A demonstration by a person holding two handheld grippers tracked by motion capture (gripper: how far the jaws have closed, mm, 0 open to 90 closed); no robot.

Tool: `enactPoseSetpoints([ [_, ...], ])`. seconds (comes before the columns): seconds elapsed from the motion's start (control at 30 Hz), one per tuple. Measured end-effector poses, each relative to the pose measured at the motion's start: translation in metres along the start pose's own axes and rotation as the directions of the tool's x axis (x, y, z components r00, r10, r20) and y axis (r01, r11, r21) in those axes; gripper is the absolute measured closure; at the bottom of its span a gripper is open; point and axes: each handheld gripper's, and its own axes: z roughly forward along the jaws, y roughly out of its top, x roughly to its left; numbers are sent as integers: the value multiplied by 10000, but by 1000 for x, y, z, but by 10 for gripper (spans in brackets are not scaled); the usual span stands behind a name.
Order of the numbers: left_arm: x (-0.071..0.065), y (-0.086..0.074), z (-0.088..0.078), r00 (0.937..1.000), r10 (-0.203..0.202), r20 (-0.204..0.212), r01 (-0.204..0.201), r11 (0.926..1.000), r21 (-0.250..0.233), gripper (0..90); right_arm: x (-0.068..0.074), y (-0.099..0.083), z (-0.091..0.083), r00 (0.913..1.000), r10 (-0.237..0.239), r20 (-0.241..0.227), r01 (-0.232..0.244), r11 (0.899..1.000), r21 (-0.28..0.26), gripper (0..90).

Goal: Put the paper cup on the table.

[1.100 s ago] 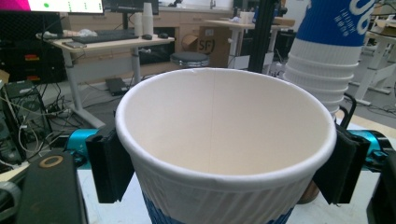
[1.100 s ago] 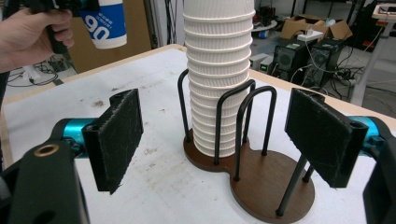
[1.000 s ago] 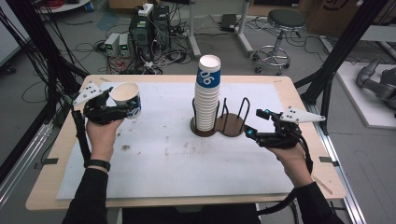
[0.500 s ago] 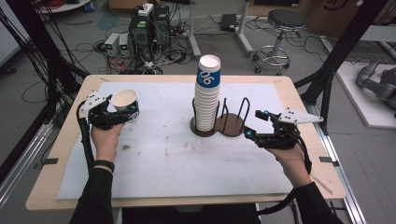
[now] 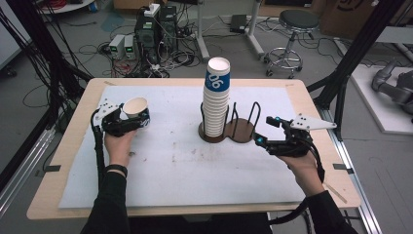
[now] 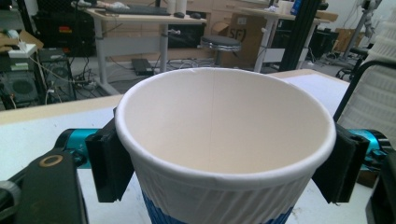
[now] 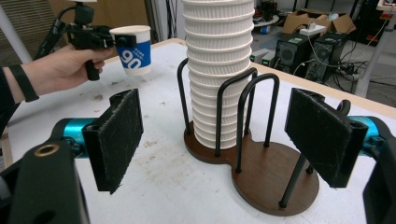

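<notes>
- Item: paper cup [image 5: 136, 111], white w/ blue band, upright, mouth up. Loc: far-left part of table [image 5: 73, 146], held over the white mat [image 5: 170, 165]; cannot tell if its base touches the mat yet.
- Item: cup stack [image 5: 215, 105], tall, seated in the left bay of a two-bay wire holder [image 5: 243, 127] on a dark wood base, mid-table. Right bay vacant.
- Risk 1: cup tips or drops on release. Cause: grip sits high, just under the rim, and if the base is off the mat or tilted when the jaws part, a light cup prob. rolls.
- Risk 2: cup wall crushed or rim ovalled. Cause: thin paper, any extra squeeze dents it.
- Risk 3: stack knocked over. Cause: right tool sits near the holder, facing it; a careless push fwd would hit the wires or the tall stack, which rises well above them.
- Risk 4: trailing cable snags the cup on withdrawal, left side.
- Tongs, left gripper [image 6: 224, 163]: jaws part-closed, one pad [image 6: 109, 163] on each side of the cup just below the rim, pressing on it. Holds the cup.
- Tongs, right gripper [image 7: 219, 140]: jaws apart, nothing between the pads, touches nothing. Aimed at the holder, low over the mat, right of it.
</notes>
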Motion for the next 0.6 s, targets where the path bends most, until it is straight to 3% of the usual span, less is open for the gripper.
enactPoseSetpoints([
  [0.13,2,-6,5,9999,-95,-46,96,9998,199,204,-1,-1,0,10000,9,9,-9,10000,2,195],
  [0.23,3,-8,8,9998,143,-131,-139,9996,254,205,-1,-1,-1,10000,1,-17,-1,10000,-42,195],
  [0.33,7,-11,9,9999,69,-132,-65,9995,311,205,-1,-1,0,10000,34,-22,-34,10000,-5,195],
  [0.6,7,-13,10,9992,353,-181,-342,9979,553,198,-1,-3,1,10000,28,14,-28,10000,42,195],
])
